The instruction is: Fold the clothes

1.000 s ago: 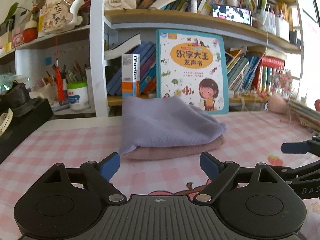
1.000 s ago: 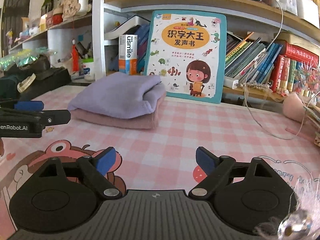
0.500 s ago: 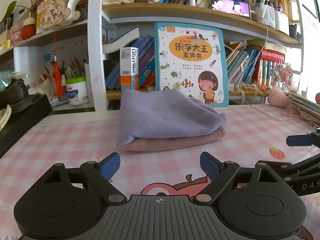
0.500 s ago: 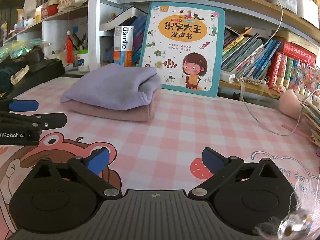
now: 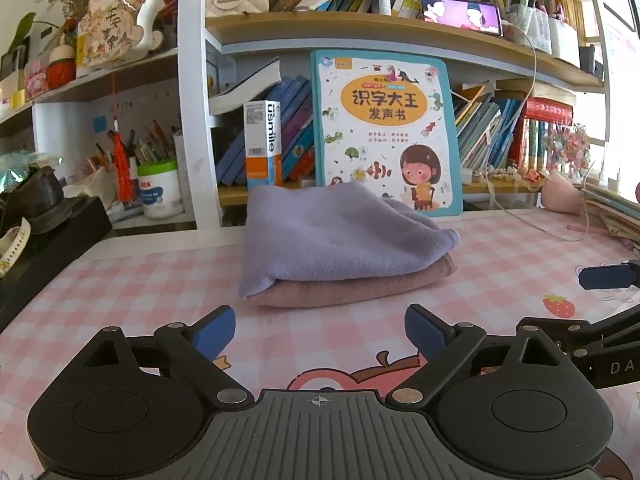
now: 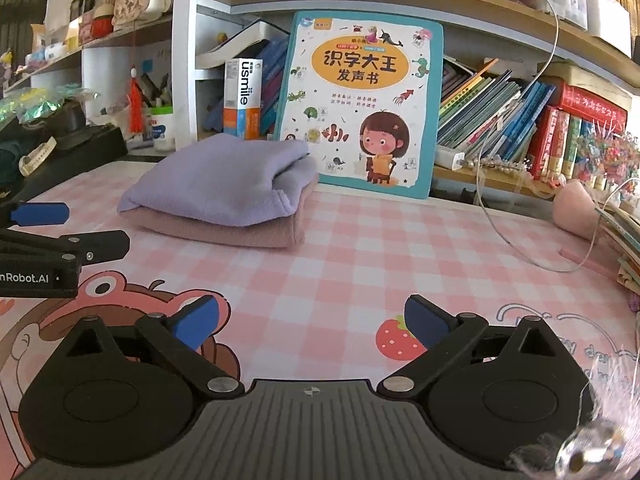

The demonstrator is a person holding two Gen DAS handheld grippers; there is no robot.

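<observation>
Nearest the cameras, both tools are released and empty: the left tool (image 5: 319, 328) and the right tool (image 6: 312, 318) each hover over the front part of the worktop (image 6: 400, 248) with jaws spread wide. The right one's jaws have just been opening, with nothing between them.

Further in, toward the back edge of the worktop and a bit left of middle, sit the clothes: a lilac fleece piece (image 5: 332, 236) lying folded on top of a dusty pink piece (image 5: 360, 286), already a tidy little stack. My guess is they're light, soft and floppy, not slippery, nothing fragile. They'll sag if lifted by one corner, so I'd pinch a doubled edge with each tool, probably the thick fold at the stack's right side, to keep the layers together.

Containers: behind the back left corner, on the low shelf, a white tub (image 5: 160, 190) stands beside a cup of pens and pencils (image 5: 150, 146). I can't tell what's inside the tub. A big picture book (image 5: 386, 130) leans on the shelves right behind the stack.
</observation>
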